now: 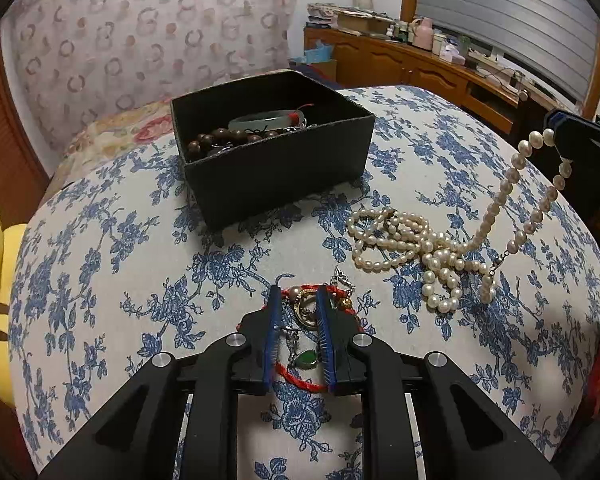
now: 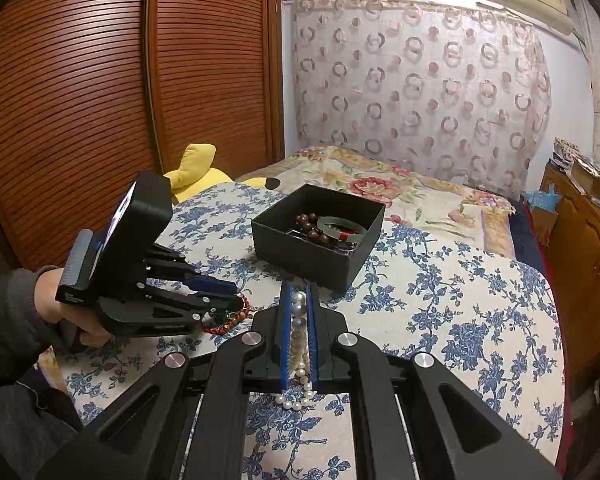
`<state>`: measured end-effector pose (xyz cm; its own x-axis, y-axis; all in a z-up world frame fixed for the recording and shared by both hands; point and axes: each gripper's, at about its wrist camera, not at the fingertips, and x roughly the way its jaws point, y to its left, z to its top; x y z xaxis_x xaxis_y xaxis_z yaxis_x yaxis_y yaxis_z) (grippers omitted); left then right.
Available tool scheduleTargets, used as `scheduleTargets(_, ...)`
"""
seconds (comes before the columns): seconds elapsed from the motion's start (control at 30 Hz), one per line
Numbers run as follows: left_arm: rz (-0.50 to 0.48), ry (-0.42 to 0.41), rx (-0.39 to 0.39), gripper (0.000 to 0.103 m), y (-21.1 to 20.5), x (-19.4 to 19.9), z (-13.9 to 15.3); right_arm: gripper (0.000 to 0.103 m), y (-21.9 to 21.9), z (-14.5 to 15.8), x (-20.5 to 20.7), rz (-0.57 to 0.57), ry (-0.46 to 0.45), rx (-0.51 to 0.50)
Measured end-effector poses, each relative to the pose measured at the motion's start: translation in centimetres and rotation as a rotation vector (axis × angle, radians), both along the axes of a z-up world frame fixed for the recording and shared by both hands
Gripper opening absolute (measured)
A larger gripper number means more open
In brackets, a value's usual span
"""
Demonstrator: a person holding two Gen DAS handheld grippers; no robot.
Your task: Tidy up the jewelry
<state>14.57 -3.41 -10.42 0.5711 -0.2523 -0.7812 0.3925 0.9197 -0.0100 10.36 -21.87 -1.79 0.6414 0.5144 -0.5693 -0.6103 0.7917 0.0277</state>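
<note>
A black open box [image 1: 276,160] sits on the blue-flowered cloth and holds brown wooden beads [image 1: 224,138] and a pale jade bangle [image 1: 264,120]; the box also shows in the right wrist view [image 2: 320,252]. My left gripper [image 1: 299,294] straddles a red cord bracelet [image 1: 300,376] with a gold ring and green stone, jaws partly closed around it on the cloth. My right gripper [image 2: 300,292] is shut on a white pearl necklace [image 2: 299,320]. The strand hangs from it down to a pearl pile [image 1: 424,248] on the cloth.
A yellow plush toy [image 2: 196,168] lies at the bed's left edge. A wooden slatted wardrobe [image 2: 80,100] stands left. A cluttered wooden sideboard [image 1: 420,64] runs along the right. A flowered bedspread [image 2: 380,184] lies beyond the box.
</note>
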Motion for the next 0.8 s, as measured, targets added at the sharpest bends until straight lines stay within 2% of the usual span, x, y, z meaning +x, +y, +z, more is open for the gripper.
scheduleTargets(0.07,-0.011,-0.003,-0.003,0.008,0.0,0.0,0.0,0.008,-0.1,0.0,0.0,-0.001,0.001,0.000)
scheduleTargets(0.17,-0.015,-0.011,-0.006,0.007,0.0,-0.2,0.1,0.008,-0.2,-0.2,0.0,-0.002,0.002,0.001)
scheduleTargets(0.2,-0.014,-0.014,-0.016,0.003,0.0,-0.2,0.2,0.008,-0.2,-0.2,0.0,-0.003,0.002,0.000)
scheduleTargets(0.53,0.029,-0.055,-0.115,0.003,2.2,-1.6,2.5,0.008,-0.3,-0.1,0.1,-0.001,-0.006,0.001)
scheduleTargets(0.63,0.035,-0.081,-0.142,0.003,2.8,-1.9,3.9,0.008,-0.2,0.6,0.0,0.005,-0.021,0.008)
scheduleTargets(0.8,0.048,-0.120,-0.145,0.003,2.8,-1.6,5.6,0.008,0.3,2.6,0.1,0.012,-0.057,0.022)
